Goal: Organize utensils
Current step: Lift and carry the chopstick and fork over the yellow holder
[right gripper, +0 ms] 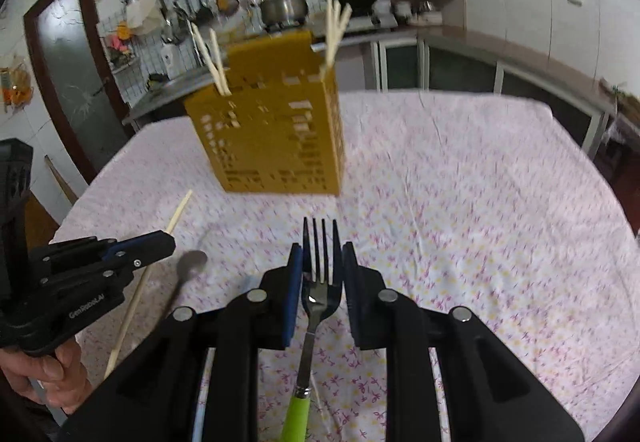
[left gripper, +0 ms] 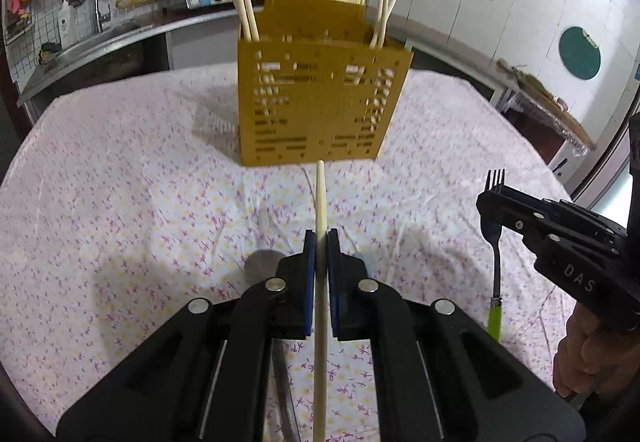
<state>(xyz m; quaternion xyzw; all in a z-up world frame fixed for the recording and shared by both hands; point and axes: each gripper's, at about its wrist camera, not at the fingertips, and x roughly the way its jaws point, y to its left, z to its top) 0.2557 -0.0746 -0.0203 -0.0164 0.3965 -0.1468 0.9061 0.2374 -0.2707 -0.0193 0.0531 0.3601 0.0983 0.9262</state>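
A yellow perforated utensil holder (left gripper: 320,98) stands on the table, with several chopsticks upright in its left and right compartments; it also shows in the right wrist view (right gripper: 272,138). My left gripper (left gripper: 321,242) is shut on a pale wooden chopstick (left gripper: 320,202), held above the cloth and pointing at the holder. My right gripper (right gripper: 322,262) is shut on a fork (right gripper: 320,282) with a green handle, tines toward the holder. The fork (left gripper: 496,250) and right gripper (left gripper: 490,202) show in the left wrist view. The left gripper (right gripper: 170,240) and chopstick (right gripper: 178,212) show in the right wrist view.
A metal spoon (right gripper: 192,262) lies on the flowered tablecloth (right gripper: 460,202) below the left gripper; its bowl (left gripper: 260,266) shows in the left wrist view. A kitchen counter with a sink, a stove and a pot runs behind the table.
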